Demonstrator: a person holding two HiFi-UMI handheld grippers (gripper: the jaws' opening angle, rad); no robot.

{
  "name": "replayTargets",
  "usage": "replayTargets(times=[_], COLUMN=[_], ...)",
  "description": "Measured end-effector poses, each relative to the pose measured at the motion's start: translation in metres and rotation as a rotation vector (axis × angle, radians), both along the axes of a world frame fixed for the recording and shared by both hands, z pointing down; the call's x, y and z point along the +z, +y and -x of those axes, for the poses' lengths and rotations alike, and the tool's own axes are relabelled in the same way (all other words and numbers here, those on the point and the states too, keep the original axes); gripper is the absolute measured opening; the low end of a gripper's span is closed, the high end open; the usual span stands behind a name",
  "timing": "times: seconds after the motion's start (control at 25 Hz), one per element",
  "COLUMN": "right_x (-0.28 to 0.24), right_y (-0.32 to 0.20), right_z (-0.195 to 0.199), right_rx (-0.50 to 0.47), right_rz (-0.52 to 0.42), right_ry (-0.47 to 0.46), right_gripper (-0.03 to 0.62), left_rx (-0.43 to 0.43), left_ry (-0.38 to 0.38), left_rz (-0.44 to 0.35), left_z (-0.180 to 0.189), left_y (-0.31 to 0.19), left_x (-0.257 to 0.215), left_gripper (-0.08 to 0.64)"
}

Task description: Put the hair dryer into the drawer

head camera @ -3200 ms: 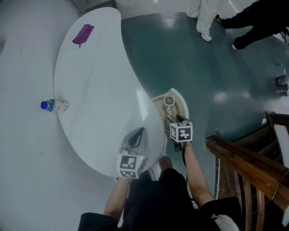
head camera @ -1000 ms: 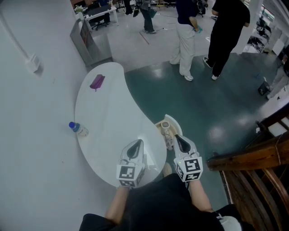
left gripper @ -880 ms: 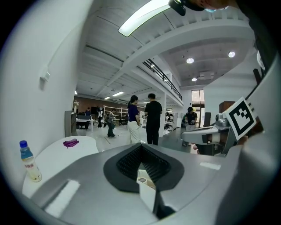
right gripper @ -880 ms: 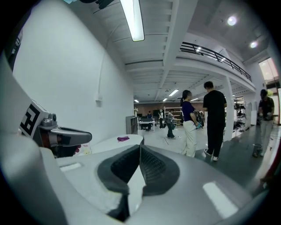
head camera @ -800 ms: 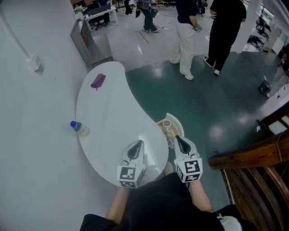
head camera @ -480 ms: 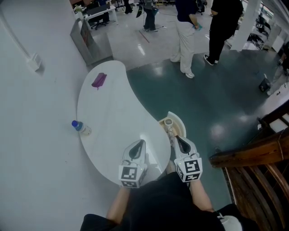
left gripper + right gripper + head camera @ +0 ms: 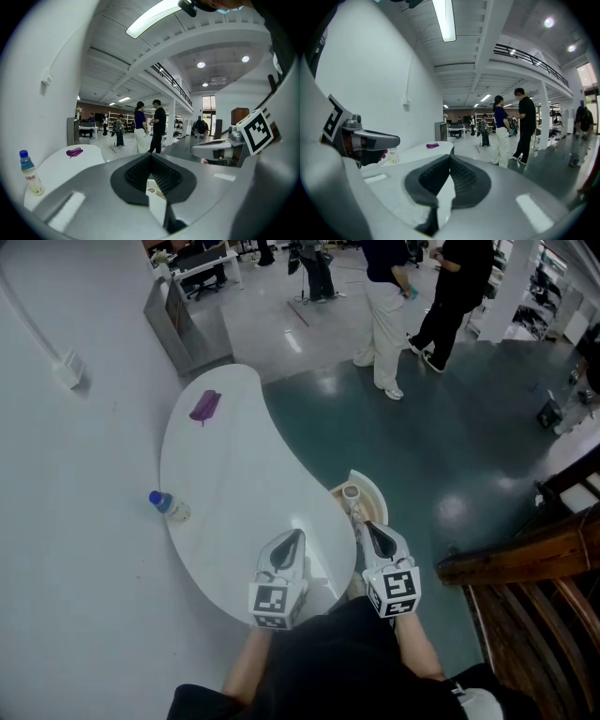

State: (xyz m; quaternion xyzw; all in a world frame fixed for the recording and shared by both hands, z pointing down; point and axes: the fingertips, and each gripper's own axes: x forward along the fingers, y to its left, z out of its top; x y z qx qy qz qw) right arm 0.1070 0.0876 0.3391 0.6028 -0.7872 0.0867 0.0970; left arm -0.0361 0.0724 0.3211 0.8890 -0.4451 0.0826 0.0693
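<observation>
A beige hair dryer lies in the open rounded drawer that juts from the right side of the white curved table. Its near part is hidden behind my right gripper, which hovers just short of the drawer, shut and empty. My left gripper hangs over the table's near end, jaws together with nothing held. In the left gripper view the left gripper shows its pads meeting, and in the right gripper view the right gripper looks the same.
A purple object lies at the table's far end and a blue-capped bottle stands at its left edge by the wall. Several people stand on the floor beyond. A wooden railing runs on the right; a grey cabinet stands behind the table.
Since the oldest frame my right gripper has drawn back from over the hair dryer in the drawer. Over the last second both grippers held still; only the people behind walked.
</observation>
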Motion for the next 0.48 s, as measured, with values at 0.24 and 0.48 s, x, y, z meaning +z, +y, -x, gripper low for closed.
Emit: replayTargets(times=[0.24, 0.48], right_x=[0.001, 0.003], right_y=[-0.007, -0.012], right_z=[0.004, 0.005], right_rx=[-0.002, -0.007], right_rz=[-0.001, -0.005], right_ry=[0.006, 0.009], right_gripper=[0.005, 0.005], left_rx=[-0.002, -0.004], left_ry=[0.000, -0.002], left_rz=[0.006, 0.004], left_z=[0.004, 0.005], left_y=[-0.006, -0.007], left_x=[0.002, 0.002], left_gripper=[0.006, 0.006])
